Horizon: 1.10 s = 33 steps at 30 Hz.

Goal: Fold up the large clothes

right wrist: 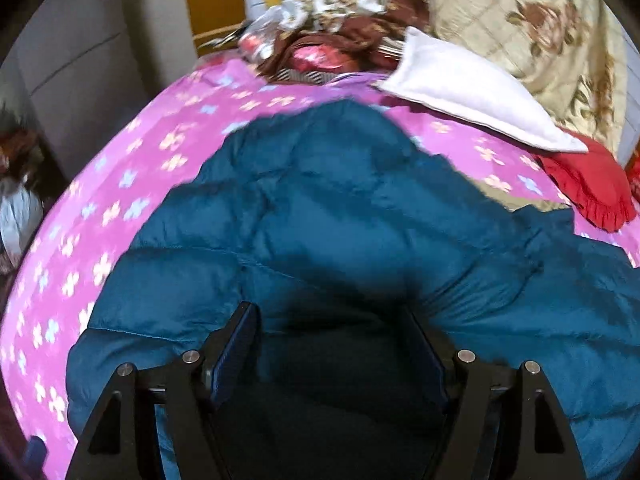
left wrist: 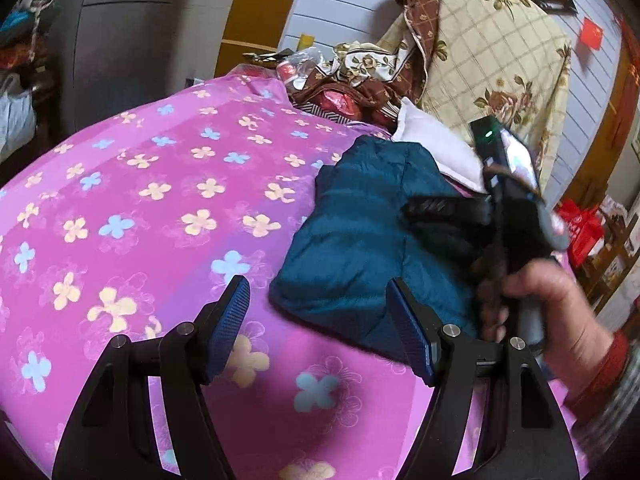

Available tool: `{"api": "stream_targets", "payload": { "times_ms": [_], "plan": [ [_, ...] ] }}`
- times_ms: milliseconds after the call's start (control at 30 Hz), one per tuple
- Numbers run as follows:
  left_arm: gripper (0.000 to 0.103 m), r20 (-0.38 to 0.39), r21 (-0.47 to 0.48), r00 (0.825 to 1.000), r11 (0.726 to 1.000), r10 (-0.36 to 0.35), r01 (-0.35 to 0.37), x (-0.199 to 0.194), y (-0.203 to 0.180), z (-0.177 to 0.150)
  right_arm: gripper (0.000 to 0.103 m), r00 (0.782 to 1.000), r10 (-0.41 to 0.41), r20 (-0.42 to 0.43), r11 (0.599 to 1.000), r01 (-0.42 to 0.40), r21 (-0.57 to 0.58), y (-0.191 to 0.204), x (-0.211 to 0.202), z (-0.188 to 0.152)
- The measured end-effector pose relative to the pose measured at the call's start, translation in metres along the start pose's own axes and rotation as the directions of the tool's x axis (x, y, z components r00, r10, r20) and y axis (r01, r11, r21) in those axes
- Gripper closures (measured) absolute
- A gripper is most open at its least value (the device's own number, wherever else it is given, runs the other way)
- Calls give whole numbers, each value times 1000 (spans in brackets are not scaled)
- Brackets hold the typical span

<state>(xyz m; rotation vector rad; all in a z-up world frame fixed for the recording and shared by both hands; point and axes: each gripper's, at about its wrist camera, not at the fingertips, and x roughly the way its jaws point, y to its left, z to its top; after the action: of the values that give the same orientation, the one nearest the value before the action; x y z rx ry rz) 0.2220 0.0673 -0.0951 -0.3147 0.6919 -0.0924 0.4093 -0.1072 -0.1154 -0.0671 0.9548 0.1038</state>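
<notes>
A large teal puffer jacket (right wrist: 340, 216) lies on a bed with a pink flowered sheet (left wrist: 140, 200). In the left wrist view the jacket (left wrist: 360, 240) is a folded bundle at the right. My left gripper (left wrist: 318, 312) is open and empty above the sheet, its right fingertip at the jacket's near edge. My right gripper (right wrist: 332, 340) is open just above the jacket, jaws apart over dark fabric, gripping nothing. In the left wrist view the right gripper's body (left wrist: 508, 200) sits over the jacket, held by a hand (left wrist: 560, 312).
A white pillow (right wrist: 472, 88) and a red ruffled cushion (right wrist: 592, 188) lie past the jacket. A floral quilt (left wrist: 500, 52) and a heap of brown floral bedding (left wrist: 360, 76) are piled at the head. A grey wardrobe (left wrist: 132, 32) stands left.
</notes>
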Motion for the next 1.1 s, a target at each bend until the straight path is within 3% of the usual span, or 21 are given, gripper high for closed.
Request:
{"api": "stream_targets", "payload": {
  "times_ms": [100,167,267,367,567,633,833,900,967,1100],
  "plan": [
    [32,0,-20,1000,1000,-5,5,-3,5,0,31,1000,16,-27,998,-17,-54,10,-8,-2],
    [32,6,-19,1000,1000,0,0,-5,6,1,31,1000,27,9,999,-26,-45,2,-29,-2],
    [32,19,-9,1000,1000,16,-16,-9,5,0,31,996,-10,85,999,7,35,-31,-58,-5],
    [32,9,-2,1000,1000,21,-21,-8,4,0,31,994,-70,89,988,57,142,-82,-73,-18],
    [32,-12,3,999,999,42,-42,-1,4,0,31,976,-217,-1,917,204,343,-203,-81,-75],
    [32,-28,5,998,998,55,-55,5,4,-1,31,973,-229,-7,880,210,426,-244,-93,-99],
    [32,-65,18,994,996,90,-89,19,1,-6,31,959,-284,-20,798,247,550,-308,-126,-138],
    [32,-61,25,994,996,90,-89,17,-2,-6,31,965,-261,-13,771,216,600,-323,-140,-149],
    [32,-38,26,996,996,81,-80,11,-5,-3,31,976,-214,44,763,139,631,-325,-159,-155],
    [32,16,12,995,995,103,-103,7,-6,14,31,975,-194,107,795,92,600,-308,-184,-164]
  ]
}}
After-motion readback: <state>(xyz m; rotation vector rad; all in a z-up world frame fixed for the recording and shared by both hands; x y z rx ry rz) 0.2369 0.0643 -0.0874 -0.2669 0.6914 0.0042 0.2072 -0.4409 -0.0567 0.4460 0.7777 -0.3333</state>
